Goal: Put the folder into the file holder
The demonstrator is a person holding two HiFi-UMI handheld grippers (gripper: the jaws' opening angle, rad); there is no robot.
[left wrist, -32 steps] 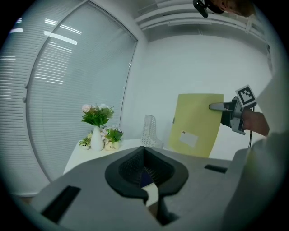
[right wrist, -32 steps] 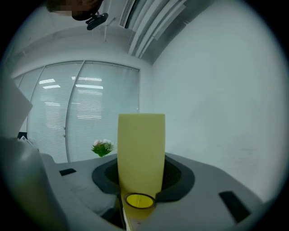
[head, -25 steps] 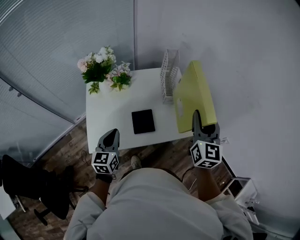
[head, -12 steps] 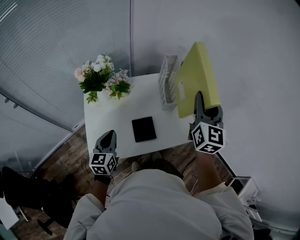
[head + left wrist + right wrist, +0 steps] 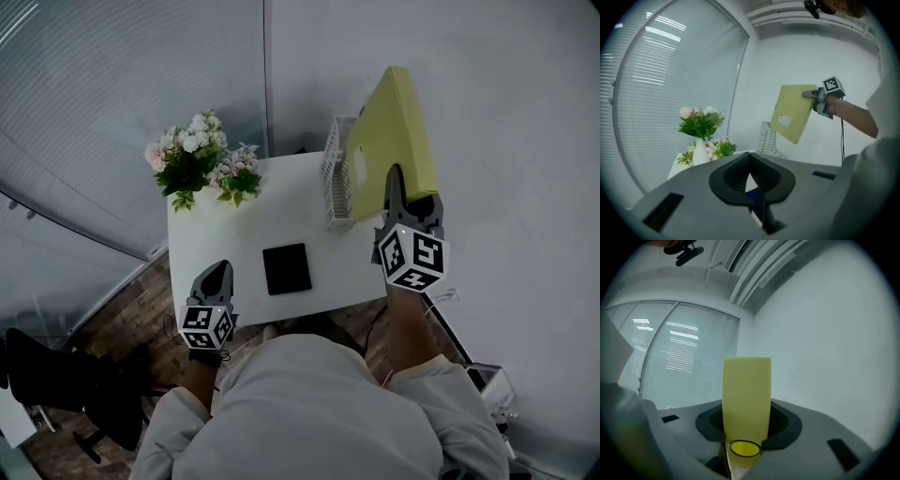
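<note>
A yellow-green folder (image 5: 389, 131) hangs in the air, tilted nearly upright over the table's right end. My right gripper (image 5: 396, 183) is shut on its near edge. In the right gripper view the folder's spine (image 5: 746, 394) stands straight up between the jaws. The white mesh file holder (image 5: 335, 173) stands on the table just left of and below the folder, which overlaps its right side from above. From the left gripper view the folder (image 5: 794, 112) hovers above the holder (image 5: 766, 140). My left gripper (image 5: 216, 281) hangs at the table's near left edge, shut and holding nothing.
The white table (image 5: 234, 234) carries a black notebook (image 5: 287, 268) near the front middle and a vase of flowers (image 5: 192, 159) at the back left. A wall runs behind and to the right. A dark office chair (image 5: 56, 375) stands on the floor at the left.
My right gripper has lifted the folder off the table, tipped it toward upright and carried it left over the file holder. The left gripper has stayed in place.
</note>
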